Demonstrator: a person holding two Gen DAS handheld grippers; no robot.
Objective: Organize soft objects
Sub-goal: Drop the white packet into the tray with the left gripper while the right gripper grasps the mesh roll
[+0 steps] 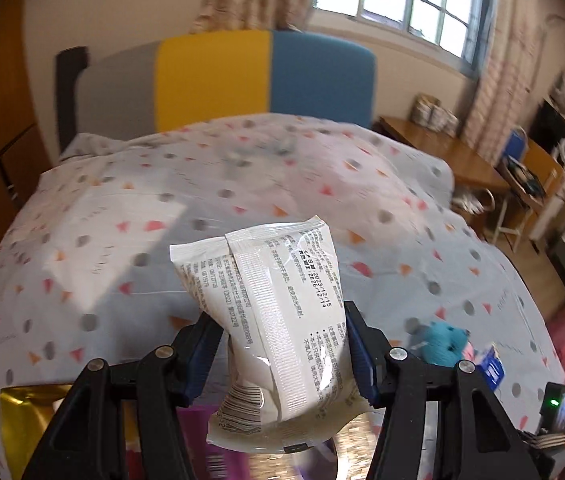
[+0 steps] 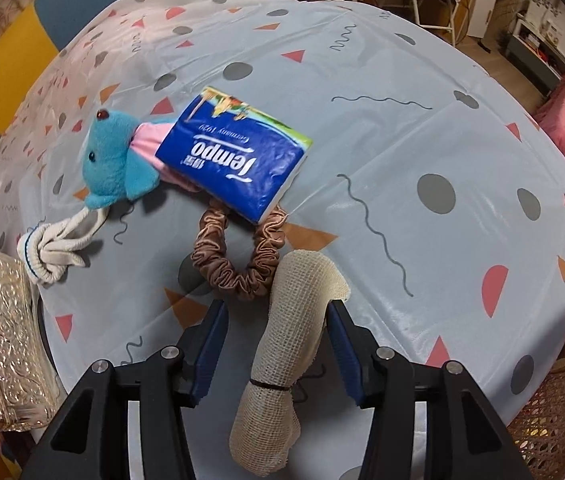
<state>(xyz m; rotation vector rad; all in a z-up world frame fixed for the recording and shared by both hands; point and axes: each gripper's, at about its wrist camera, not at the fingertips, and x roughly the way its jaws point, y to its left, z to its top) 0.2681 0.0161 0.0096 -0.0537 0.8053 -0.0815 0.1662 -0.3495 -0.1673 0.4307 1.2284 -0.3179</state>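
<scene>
A: Held in the left gripper (image 1: pixel 278 356)?
B: A white sealed plastic packet with printed text (image 1: pixel 278 312), pinched at its lower half, long axis upright, top leaning left, raised above the patterned tablecloth (image 1: pixel 162 200).
A: And the right gripper (image 2: pixel 278 344)?
B: Spread, straddling a beige gauze roll tied with a black band (image 2: pixel 282 356); roll lengthwise between the pads, far end bent toward the right pad. Contact unclear.

Sunlit window (image 1: pixel 398 0), colour-block headboard (image 1: pixel 242 80), wooden desk (image 1: pixel 442 148)
</scene>
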